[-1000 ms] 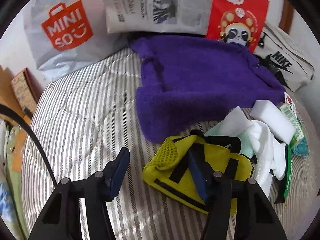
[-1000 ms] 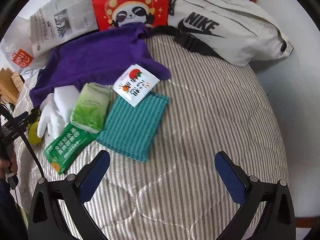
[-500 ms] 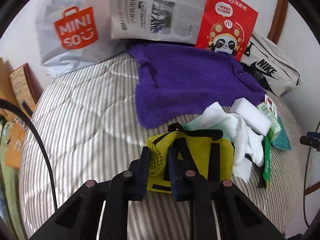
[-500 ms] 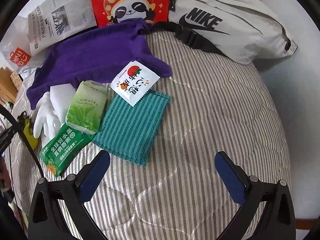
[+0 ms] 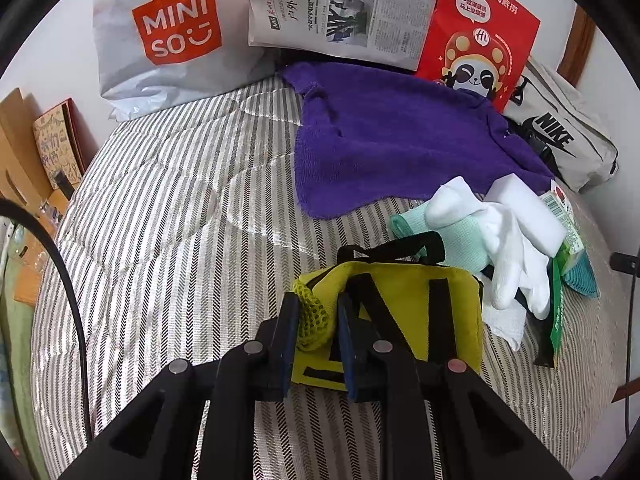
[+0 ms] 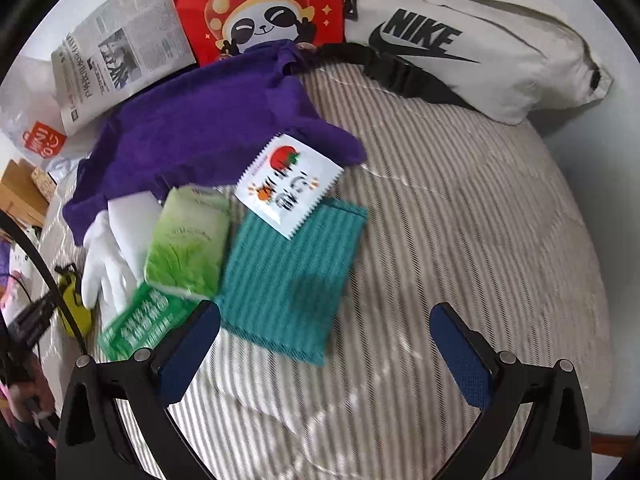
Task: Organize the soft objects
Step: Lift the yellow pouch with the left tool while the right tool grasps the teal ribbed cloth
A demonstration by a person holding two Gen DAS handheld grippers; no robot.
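My left gripper [image 5: 316, 312] is shut on the mesh corner of a yellow pouch [image 5: 404, 312] with black straps, which lies on the striped bed [image 5: 160, 240]. Past the yellow pouch lie white gloves [image 5: 508, 248], a mint cloth [image 5: 460, 240] and a purple towel [image 5: 392, 140]. My right gripper [image 6: 324, 328] is open and empty, just over the near edge of a teal knitted cloth [image 6: 292, 276]. A white snack packet [image 6: 286, 184] rests on that cloth. A green tissue pack [image 6: 188, 244] and a green sachet [image 6: 140, 328] lie to its left.
Along the back stand a white Miniso bag [image 5: 160, 40], a newspaper [image 5: 336, 8], a red panda bag [image 5: 476, 40] and a white Nike waist bag [image 6: 472, 36]. Cardboard boxes [image 5: 36, 152] stand left of the bed. Bare striped bed [image 6: 480, 240] lies on the right.
My left gripper closed on the yellow pouch's mesh corner and drew it back, lifting slightly. My right gripper moved forward and down toward the teal cloth, still open.
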